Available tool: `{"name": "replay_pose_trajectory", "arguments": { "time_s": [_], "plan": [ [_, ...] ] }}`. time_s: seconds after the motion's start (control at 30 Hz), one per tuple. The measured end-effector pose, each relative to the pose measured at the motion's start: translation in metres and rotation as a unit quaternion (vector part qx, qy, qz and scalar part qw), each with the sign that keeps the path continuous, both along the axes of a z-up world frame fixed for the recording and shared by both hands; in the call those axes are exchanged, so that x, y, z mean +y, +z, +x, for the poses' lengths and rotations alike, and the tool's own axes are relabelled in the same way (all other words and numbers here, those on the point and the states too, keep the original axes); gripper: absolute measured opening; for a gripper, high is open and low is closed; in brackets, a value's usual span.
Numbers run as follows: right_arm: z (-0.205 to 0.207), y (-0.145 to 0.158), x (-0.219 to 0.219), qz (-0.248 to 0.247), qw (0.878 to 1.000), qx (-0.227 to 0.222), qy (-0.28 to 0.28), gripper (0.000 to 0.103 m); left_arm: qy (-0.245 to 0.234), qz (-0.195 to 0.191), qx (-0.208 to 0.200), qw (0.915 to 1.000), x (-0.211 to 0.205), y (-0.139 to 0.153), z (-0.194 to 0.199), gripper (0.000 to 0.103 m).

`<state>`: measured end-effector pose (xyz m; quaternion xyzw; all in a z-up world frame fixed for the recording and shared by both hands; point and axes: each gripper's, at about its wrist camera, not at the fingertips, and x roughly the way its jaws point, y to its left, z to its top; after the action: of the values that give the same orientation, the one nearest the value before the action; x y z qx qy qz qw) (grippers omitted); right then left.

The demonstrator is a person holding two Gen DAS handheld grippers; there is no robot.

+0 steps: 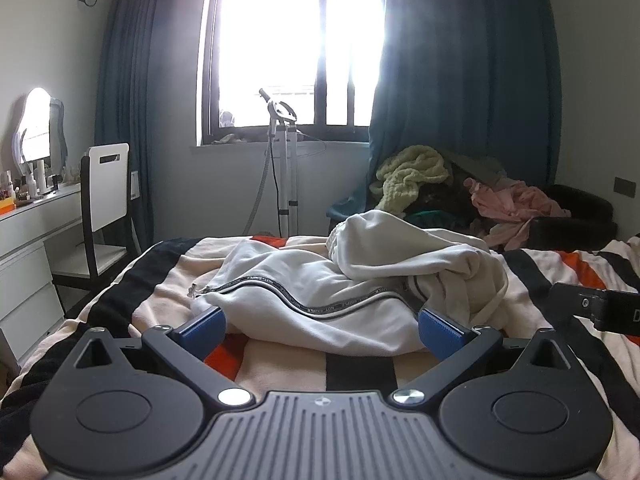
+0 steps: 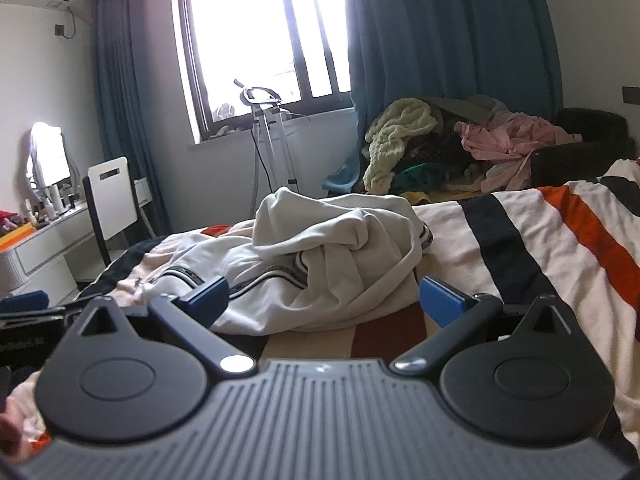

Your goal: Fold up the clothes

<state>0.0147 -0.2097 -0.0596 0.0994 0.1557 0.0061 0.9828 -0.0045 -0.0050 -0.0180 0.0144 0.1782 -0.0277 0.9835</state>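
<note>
Left wrist view: the left gripper (image 1: 320,326) hangs low over the bed (image 1: 280,364), its blue fingers (image 1: 438,328) spread wide and holding nothing. Between and just beyond the fingertips lies the white hoodie (image 1: 340,284), its near hem level with the pads; whether the cloth touches them cannot be told. The right gripper's black body pokes in at the right edge, beside the garment.

Right wrist view: the right gripper (image 2: 324,300) is likewise wide apart and empty, the hoodie (image 2: 320,264) lying just ahead of its fingers (image 2: 440,300) and reaching farther toward the left one.

The hoodie is crumpled in a loose heap, off-white, with a dark zip band carrying small lettering running across its front and a drawcord looped at its right side. A rounded bulge of fabric rises at the back.

It rests on a blanket striped in cream, black and orange. Bare blanket lies to the right of the garment and in front of it; the bed's far edge runs just behind it. Beyond stand a clothes pile (image 2: 460,144), a garment steamer (image 1: 284,160), a chair (image 1: 106,200), a dresser on the left, and the curtained window (image 1: 296,44).
</note>
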Motion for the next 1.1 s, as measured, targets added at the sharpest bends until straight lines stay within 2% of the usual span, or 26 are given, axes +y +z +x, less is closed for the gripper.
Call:
{"name": "replay_pose_trajectory", "arguments": {
  "time_s": [0.37, 0.47, 0.63, 0.7, 0.77, 0.93, 1.1],
  "plan": [
    [0.0, 0.0, 0.002, -0.017, 1.0, -0.006, -0.011, 0.103, -0.014, 0.003, 0.003, 0.9999, -0.002, -0.007, 0.002, 0.103],
    [-0.002, 0.003, 0.002, -0.029, 0.999, -0.026, -0.026, 0.103, -0.018, 0.001, 0.016, 0.9997, -0.003, -0.015, 0.007, 0.103],
    [-0.017, 0.02, -0.001, -0.041, 0.994, -0.089, -0.051, 0.103, -0.024, 0.01, 0.038, 0.999, -0.01, -0.033, 0.031, 0.103],
    [-0.025, 0.027, -0.005, -0.034, 0.991, -0.115, -0.06, 0.103, -0.029, 0.01, 0.047, 0.9984, -0.016, -0.037, 0.051, 0.103],
    [-0.029, 0.034, -0.014, -0.008, 0.991, -0.122, -0.054, 0.103, -0.038, 0.001, 0.05, 0.998, -0.022, -0.038, 0.078, 0.103],
    [-0.028, 0.034, -0.045, 0.073, 0.989, -0.113, -0.066, 0.103, -0.054, -0.024, 0.052, 0.9969, -0.046, -0.034, 0.169, 0.103],
    [-0.007, 0.006, -0.062, 0.031, 0.986, -0.106, -0.124, 0.103, -0.034, 0.013, 0.062, 0.9974, -0.09, -0.022, 0.293, 0.103]
  ]
}}
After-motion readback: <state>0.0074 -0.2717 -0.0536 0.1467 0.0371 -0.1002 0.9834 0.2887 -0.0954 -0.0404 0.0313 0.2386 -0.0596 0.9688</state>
